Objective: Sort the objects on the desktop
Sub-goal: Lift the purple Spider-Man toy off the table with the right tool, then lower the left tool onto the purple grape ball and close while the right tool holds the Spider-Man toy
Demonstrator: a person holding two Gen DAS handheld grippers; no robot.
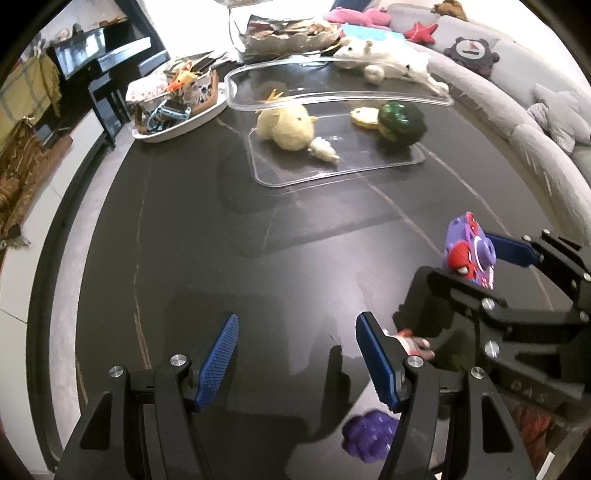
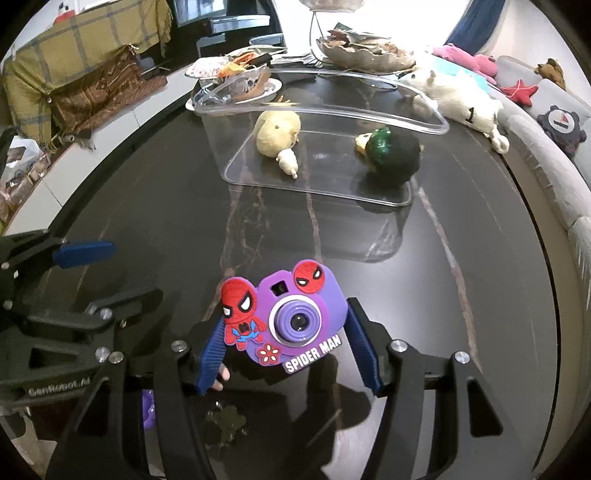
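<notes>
A purple Spider-Man toy camera (image 2: 291, 317) hangs above the dark table, my right gripper (image 2: 286, 332) shut on its two sides with the blue pads (image 2: 212, 350). The left wrist view shows the same camera (image 1: 469, 251) at the right. My left gripper (image 1: 297, 321) is open over bare tabletop, nothing between its fingers. A clear plastic bin (image 1: 332, 96) stands farther back, holding a yellow plush chick (image 1: 288, 127) and a green turtle toy (image 1: 400, 123). A purple lumpy toy (image 1: 369, 435) lies under my left gripper. A dark green toy (image 2: 225, 421) lies below the right one.
A white plush animal (image 1: 388, 62) lies behind the bin. A white tray (image 1: 192, 120) of clutter sits at the back left, a filled bowl (image 1: 291, 35) behind it. A grey sofa (image 1: 517, 110) with plush toys curves along the table's right edge.
</notes>
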